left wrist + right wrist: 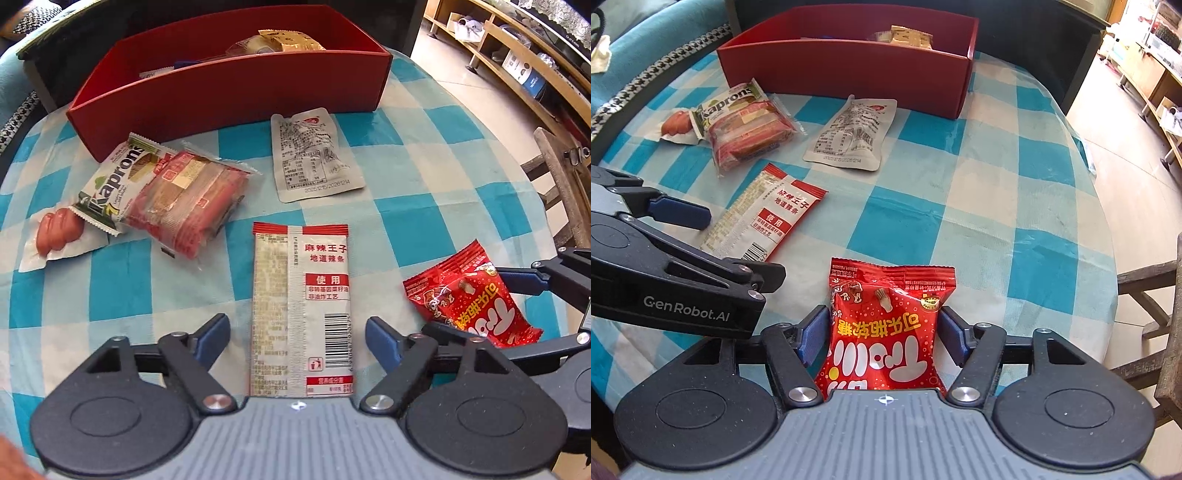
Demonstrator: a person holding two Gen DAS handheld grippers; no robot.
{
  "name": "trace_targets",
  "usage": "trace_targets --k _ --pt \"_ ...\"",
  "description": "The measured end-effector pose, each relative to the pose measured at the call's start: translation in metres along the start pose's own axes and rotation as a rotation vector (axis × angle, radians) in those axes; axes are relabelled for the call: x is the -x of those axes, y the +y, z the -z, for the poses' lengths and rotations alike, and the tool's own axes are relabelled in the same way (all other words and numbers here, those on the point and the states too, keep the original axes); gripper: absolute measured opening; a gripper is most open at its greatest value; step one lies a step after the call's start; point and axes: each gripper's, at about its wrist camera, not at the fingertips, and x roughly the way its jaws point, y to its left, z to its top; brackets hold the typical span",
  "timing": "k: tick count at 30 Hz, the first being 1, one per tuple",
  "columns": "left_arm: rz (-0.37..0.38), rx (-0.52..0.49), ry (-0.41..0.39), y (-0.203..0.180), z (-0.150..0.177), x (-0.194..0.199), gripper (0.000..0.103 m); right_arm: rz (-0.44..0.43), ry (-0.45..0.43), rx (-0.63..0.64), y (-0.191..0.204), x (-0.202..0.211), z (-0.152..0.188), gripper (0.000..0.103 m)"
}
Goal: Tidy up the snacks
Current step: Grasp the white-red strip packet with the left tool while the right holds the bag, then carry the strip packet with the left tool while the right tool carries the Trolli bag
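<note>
Now | crinkly red candy bag (886,325) | flat white sachet (301,314) | glossy

Box (229,92): at the far edge of the table (424,177), a wrapped snack (291,40) inside.
Flat pouch (314,155): just before the box's front wall.
Wafer pack (114,181): toward the left edge, under one end of a clear-wrapped bundle (188,206), over a sausage pouch (55,236).
Long sachet (301,310): near edge, middle.
Candy bag (886,325): right of the sachet, apart.
</note>
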Motion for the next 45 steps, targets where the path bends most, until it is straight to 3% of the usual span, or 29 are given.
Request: trace_targets --k 4,7,15,19,25,30,39,45 --pt "-0.025 0.008 -0.009 0.003 0.002 0.003 0.088 0.006 -0.003 0.000 0.000 0.003 0.001 0.063" --pt "-0.007 0.041 -0.003 0.008 0.002 0.006 0.085 0.014 -0.009 0.002 0.001 0.005 0.003 0.061" --pt "0.012 0.039 0.007 0.004 0.010 0.011 0.085 0.001 -0.016 -0.027 -0.002 0.009 0.004 0.061" --pt "0.026 0.037 0.000 0.005 0.006 0.007 0.100 -0.005 -0.014 -0.040 -0.005 0.007 0.003 0.061" --pt "-0.030 -0.035 -0.018 -0.004 0.008 0.001 0.103 0.000 -0.004 -0.043 -0.007 0.004 0.003 0.062" --pt "-0.033 -0.012 -0.013 0.000 0.010 0.008 0.086 0.004 -0.005 -0.034 -0.005 0.004 0.003 0.062" --pt "0.024 0.044 0.007 0.006 0.016 0.016 0.081 0.003 -0.023 -0.003 0.002 0.010 0.005 0.060" --pt "0.048 0.066 -0.020 0.008 0.015 0.026 0.081 -0.001 -0.052 -0.006 0.002 0.016 0.002 0.060"
